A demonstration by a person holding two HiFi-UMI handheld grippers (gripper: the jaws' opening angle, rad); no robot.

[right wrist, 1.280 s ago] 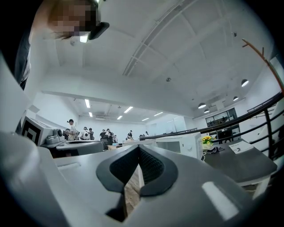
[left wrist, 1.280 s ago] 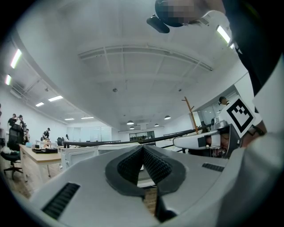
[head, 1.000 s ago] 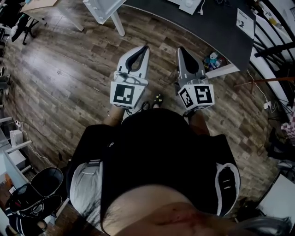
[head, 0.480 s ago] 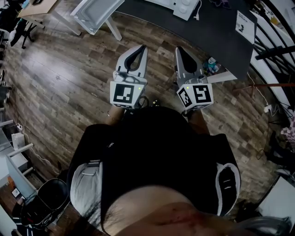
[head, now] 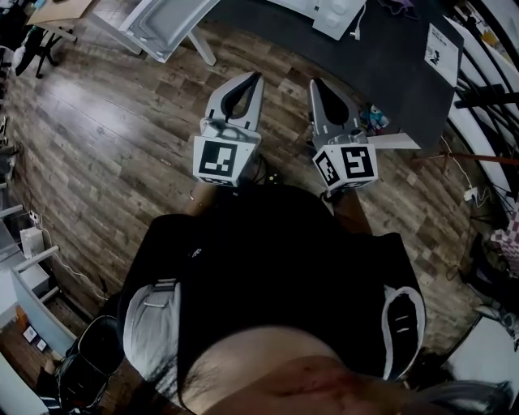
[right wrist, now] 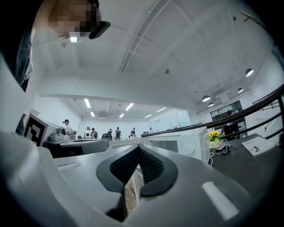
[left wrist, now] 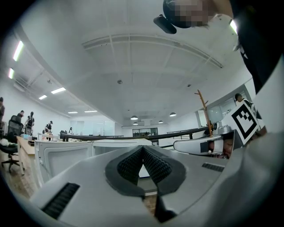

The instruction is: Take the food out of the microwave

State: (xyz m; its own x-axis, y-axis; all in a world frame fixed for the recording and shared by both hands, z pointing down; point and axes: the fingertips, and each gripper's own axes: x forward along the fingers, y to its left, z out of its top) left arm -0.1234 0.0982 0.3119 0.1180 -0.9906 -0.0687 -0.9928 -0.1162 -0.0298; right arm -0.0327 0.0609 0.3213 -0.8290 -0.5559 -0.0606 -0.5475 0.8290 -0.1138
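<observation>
Nearest, the person's dark top (head: 268, 267) filled the lower part of the head view. Just beyond it, the left claw (head: 258, 79) and the right claw (head: 315, 83) reached out level over the wooden floor (head: 105, 138). They were near each other but apart, each with its marker cube at the back, and both pointed towards the dark surface (head: 389, 57).

The left claw was closed, its ribbed pads (left wrist: 155, 165) meeting tip to tip with nothing between them. The right claw was closed in the same way and empty, with only floor showing through the gap behind its tips.

Beyond the claws, well apart from both, the white microwave (right wrist: 177, 143) stood on the surface. Its long axis lay across the view, and its windowed front and knob faced the person. The food could not be made out.

A white framed panel (head: 162, 24) jutted past the surface's edge on the left; I could not tell whether it was the door. Right of the microwave stood sunflowers (right wrist: 214, 134), and a printed sheet (head: 442, 44) lay further along. Far behind, people (right wrist: 92, 132) stood under ceiling lights.
</observation>
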